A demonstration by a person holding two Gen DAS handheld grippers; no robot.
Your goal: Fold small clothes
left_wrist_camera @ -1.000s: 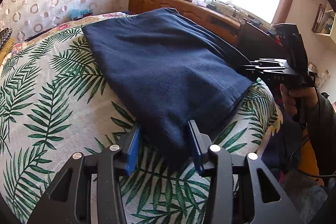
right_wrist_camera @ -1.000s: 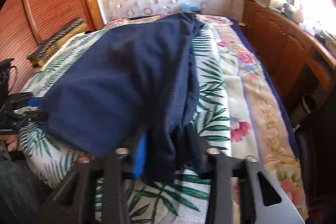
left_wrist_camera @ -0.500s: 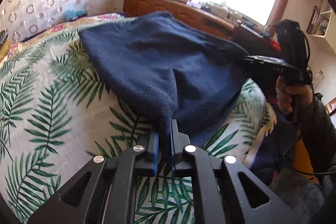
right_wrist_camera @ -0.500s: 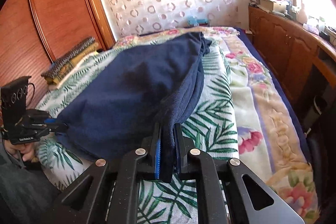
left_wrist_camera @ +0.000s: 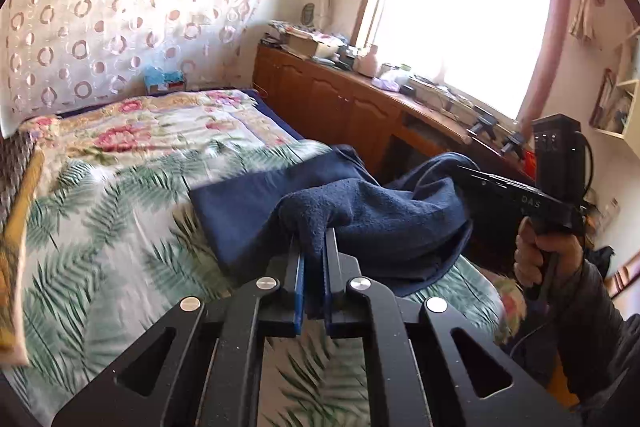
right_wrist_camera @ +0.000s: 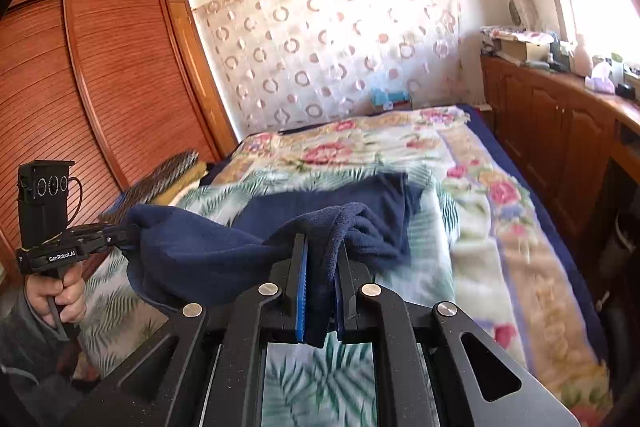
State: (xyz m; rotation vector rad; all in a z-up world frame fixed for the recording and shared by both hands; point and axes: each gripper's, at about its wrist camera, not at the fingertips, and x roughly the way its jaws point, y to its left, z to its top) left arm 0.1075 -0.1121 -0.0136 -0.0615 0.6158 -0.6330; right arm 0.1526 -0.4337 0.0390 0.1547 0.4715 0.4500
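Lifting both near corners, I now have the navy fleece garment raised off the bed and carried toward its far half — left hand-held gripper and right hand-held gripper each clamped tight on cloth — so the fold is under way.

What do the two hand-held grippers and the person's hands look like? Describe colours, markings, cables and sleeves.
Both are matte black with blue finger pads and silver rivets. The left hand-held gripper reads "GenRobot.AI"; the right hand-held gripper shows "DAS". Each carries a boxy black module with a black cable. Bare hands, dark grey sleeves.
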